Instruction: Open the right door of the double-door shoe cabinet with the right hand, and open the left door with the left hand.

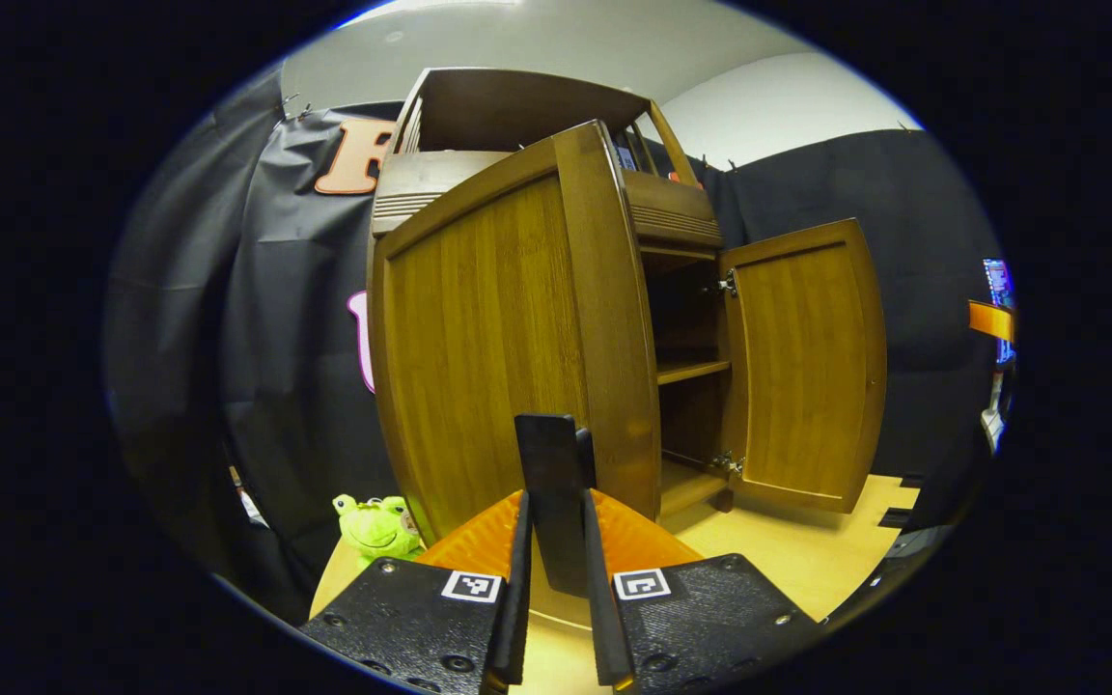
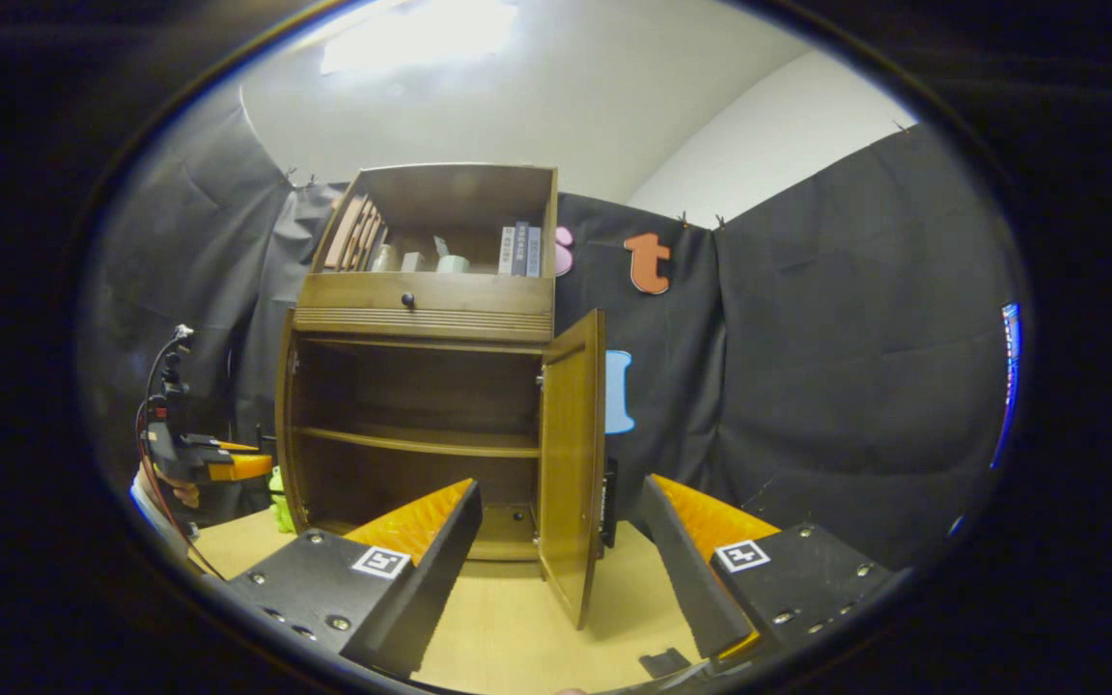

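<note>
Between both swung doors, right gripper (image 2: 556, 569) hangs spread (left gripper (image 1: 556, 579) clamps handle (image 1: 554, 483)).

Left hand-held gripper (image 1: 558, 569) has its fingers squeezed in on a dark handle (image 1: 556, 483), both sides touching. Right hand-held gripper (image 2: 556, 569) is spread wide apart, gripping nothing at all.

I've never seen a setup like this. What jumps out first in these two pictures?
A tall wooden shoe cabinet stands mid-frame with both doors swung open, baring its shelves. In the left gripper view the left door looms close, and the left gripper is closed on a dark handle at its edge. A bright green frog plush sits on the floor beside the cabinet.
</note>
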Demonstrator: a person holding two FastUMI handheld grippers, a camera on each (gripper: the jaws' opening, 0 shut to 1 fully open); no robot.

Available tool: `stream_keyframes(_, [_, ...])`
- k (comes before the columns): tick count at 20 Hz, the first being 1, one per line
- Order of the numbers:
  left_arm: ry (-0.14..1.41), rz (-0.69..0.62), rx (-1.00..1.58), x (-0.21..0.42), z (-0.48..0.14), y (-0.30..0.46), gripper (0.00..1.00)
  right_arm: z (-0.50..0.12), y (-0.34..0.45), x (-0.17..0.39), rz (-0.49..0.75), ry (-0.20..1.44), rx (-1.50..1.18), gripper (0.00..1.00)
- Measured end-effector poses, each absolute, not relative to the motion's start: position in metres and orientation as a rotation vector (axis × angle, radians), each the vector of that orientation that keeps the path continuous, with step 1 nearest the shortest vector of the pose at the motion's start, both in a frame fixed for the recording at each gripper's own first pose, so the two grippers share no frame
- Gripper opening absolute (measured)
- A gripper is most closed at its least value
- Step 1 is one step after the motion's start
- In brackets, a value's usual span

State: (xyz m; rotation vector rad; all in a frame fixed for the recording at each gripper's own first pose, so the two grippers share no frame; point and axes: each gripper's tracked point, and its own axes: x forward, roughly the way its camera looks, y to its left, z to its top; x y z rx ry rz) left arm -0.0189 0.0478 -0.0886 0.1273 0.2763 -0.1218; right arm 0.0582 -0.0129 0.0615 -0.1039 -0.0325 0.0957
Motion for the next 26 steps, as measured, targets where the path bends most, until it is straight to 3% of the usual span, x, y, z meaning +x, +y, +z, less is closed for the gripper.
stream_keyframes(8, [0.251,-0.075,0.132,-0.039,-0.077,0.080,0.23,0.059,-0.007,0.062,0.098,-0.023,-0.102,0.99])
stream_keyframes(16, [0.218,0.088,0.194,-0.040,-0.067,0.147,0.21,0.051,0.008,0.063,0.118,-0.015,-0.103,1.00])
stream_keyframes(17, [0.217,0.096,0.180,-0.041,-0.066,0.154,0.19,0.049,0.011,0.064,0.123,-0.012,-0.100,0.99])
stream_keyframes(18, [0.213,0.099,0.162,-0.041,-0.065,0.159,0.11,0.046,0.012,0.065,0.126,-0.008,-0.100,0.99])
stream_keyframes(19, [0.220,0.095,0.143,-0.043,-0.065,0.163,0.12,0.044,0.014,0.067,0.127,-0.003,-0.100,0.99])
stream_keyframes(20, [0.222,0.092,0.127,-0.044,-0.067,0.167,0.07,0.043,0.016,0.068,0.130,-0.001,-0.100,0.99])
stream_keyframes(21, [0.222,0.090,0.122,-0.045,-0.066,0.169,0.12,0.042,0.019,0.069,0.134,0.001,-0.098,0.99])
stream_keyframes(23, [0.224,0.086,0.104,-0.046,-0.065,0.177,0.07,0.038,0.027,0.073,0.144,0.006,-0.098,0.99])
stream_keyframes(26, [0.223,0.070,0.088,-0.049,-0.065,0.185,0.14,0.034,0.034,0.077,0.153,0.011,-0.102,0.99])
